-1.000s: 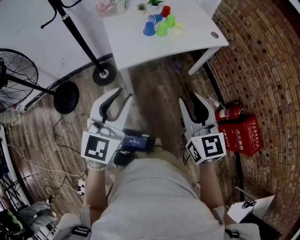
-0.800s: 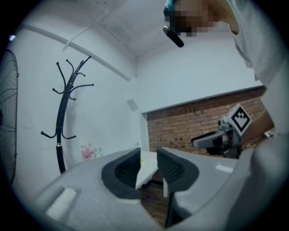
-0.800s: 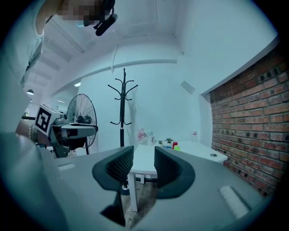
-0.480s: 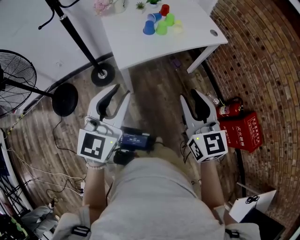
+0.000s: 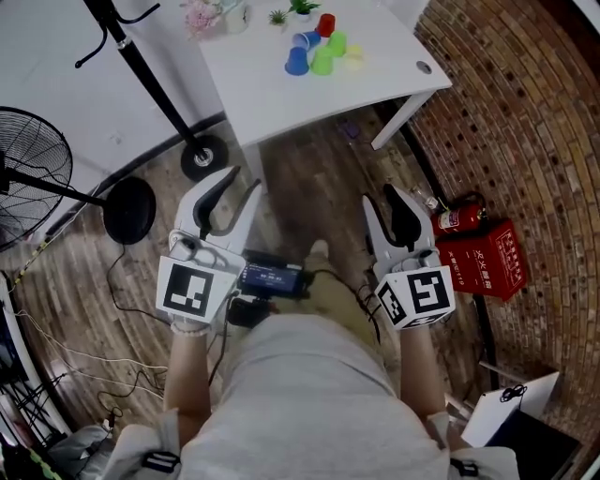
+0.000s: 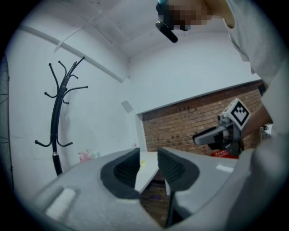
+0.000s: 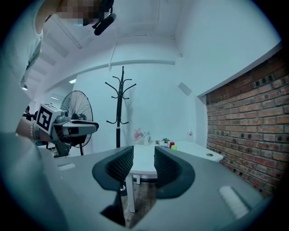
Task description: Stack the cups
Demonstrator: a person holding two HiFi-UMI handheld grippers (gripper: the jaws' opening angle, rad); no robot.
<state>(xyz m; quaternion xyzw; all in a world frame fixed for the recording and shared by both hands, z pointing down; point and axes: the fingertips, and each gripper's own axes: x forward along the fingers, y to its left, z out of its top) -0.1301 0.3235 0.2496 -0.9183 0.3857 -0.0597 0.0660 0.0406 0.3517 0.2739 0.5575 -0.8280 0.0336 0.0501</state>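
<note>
Wood floor [image 5: 309, 178] fills most of my head view. Brick wall [image 5: 525, 112] runs down the 3 o'clock side. White table [image 5: 281, 94] sits at 12 o'clock, well apart from both claws. My grey shirt [image 5: 309, 394] takes up 6 o'clock.

Fan [image 5: 28, 187] is at 9 o'clock, cut by the frame edge. Black coat stand [image 5: 150, 75] leans from 11 o'clock down to its base beside the table leg. Red box [image 5: 492, 262] lies against the wall at 3 o'clock, with the fire extinguisher [image 5: 455, 218] just beside it, on its side.

Left claw [image 5: 246, 180] is at 9 o'clock of centre, pointing toward the table. Its own view shows the jaws spread with a narrow gap, and only the table edge and floor show through the gap. Right claw [image 5: 379, 194] is at 3 o'clock of centre, pointing the same way. Its jaws are spread too and nothing is pinched; the far table shows between them. Each claw is held in a hand, with the marker cube nearest me.

Cups [image 5: 323, 47] are in a loose cluster on the table's far end, at 12 o'clock. Blue cup [image 5: 297, 61] is at the cluster's 8 o'clock, and a second blue one is behind it. Two green cups [image 5: 322, 61] are in the middle. Red cup [image 5: 325, 24] is at 12 o'clock. Yellow cup [image 5: 353, 56] is at 3 o'clock. All look separate, though I can't tell if they touch. A small plant [image 5: 302, 6] and flowers [image 5: 202, 14] are at the table's back edge.
</note>
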